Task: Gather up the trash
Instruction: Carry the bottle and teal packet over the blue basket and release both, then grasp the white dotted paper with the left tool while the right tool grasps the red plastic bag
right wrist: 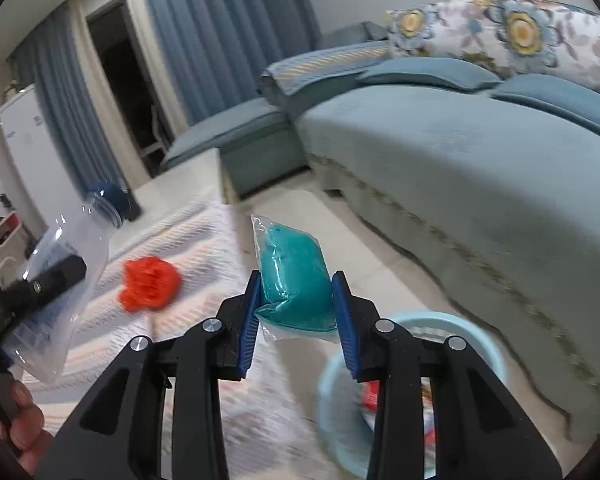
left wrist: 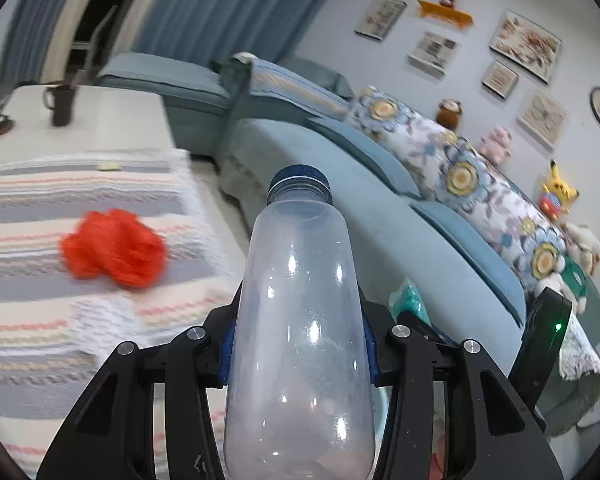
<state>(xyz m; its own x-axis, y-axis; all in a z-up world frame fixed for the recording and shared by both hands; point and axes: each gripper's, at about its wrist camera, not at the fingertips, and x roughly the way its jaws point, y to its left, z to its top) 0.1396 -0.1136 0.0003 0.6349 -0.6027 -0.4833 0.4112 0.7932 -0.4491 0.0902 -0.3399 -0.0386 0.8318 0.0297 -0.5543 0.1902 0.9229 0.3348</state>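
My left gripper [left wrist: 298, 344] is shut on a clear empty plastic bottle [left wrist: 300, 320] with a dark blue cap, held up above the table. In the right wrist view the same bottle [right wrist: 72, 256] hangs at the left in the left gripper [right wrist: 32, 292], with a hand below it. My right gripper [right wrist: 296, 320] is shut on a teal packet in clear wrap [right wrist: 292, 276], lifted off the table. The packet [left wrist: 410, 298] peeks out beside the bottle in the left wrist view. A crumpled red-orange wad [left wrist: 114, 246] [right wrist: 150, 284] lies on the striped tablecloth [left wrist: 40, 332].
A pale blue bin [right wrist: 420, 324] holding some scraps stands on the floor below the right gripper. A blue sofa [right wrist: 460, 152] with floral cushions fills the right side. On the white table end stands a dark mug [left wrist: 62, 106]. A tiled floor strip [right wrist: 380, 248] runs between table and sofa.
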